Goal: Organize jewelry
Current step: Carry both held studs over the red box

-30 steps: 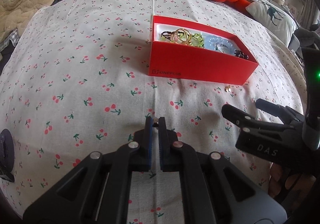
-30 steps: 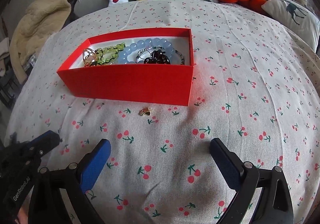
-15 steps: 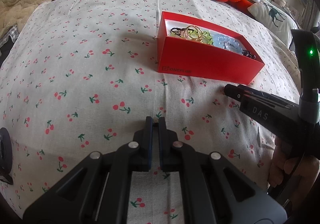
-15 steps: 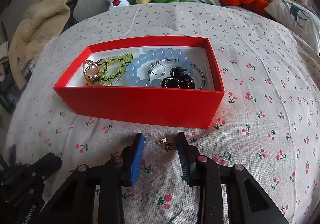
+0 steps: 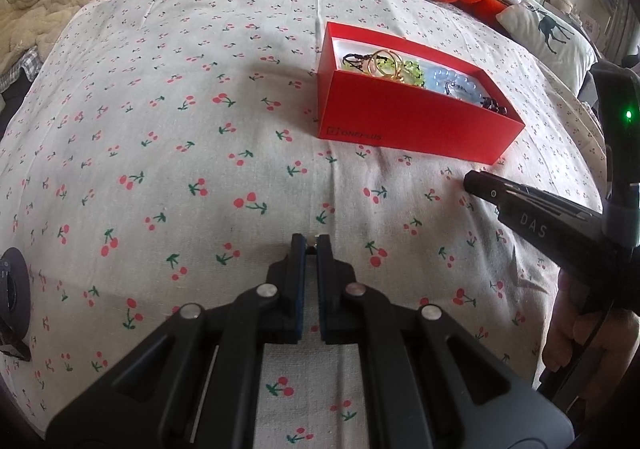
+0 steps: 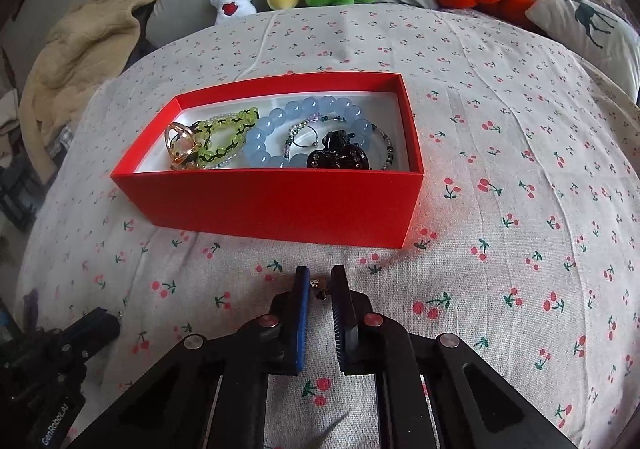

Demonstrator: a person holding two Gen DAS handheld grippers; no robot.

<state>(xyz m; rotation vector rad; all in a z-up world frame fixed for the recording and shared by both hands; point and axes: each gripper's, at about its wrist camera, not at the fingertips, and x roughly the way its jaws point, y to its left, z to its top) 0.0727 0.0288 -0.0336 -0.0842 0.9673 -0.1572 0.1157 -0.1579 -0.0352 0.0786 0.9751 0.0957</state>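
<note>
My right tongs [image 6: 320, 285] are narrowed around a small gold earring [image 6: 319, 286] on the bed [image 6: 520, 177], just in front of the red box [image 6: 280, 205]; can't tell if the pads actually touch it. Left tongs [image 5: 311, 245] closed, empty, low over the sheet. Box holds blue bead bracelet [image 6: 276, 121] and black clip [image 6: 340, 157].

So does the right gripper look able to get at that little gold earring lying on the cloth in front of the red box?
Probably yes: the small earring already sits between the right gripper fingers, with nothing covering it; the red box stands clear beyond.
</note>
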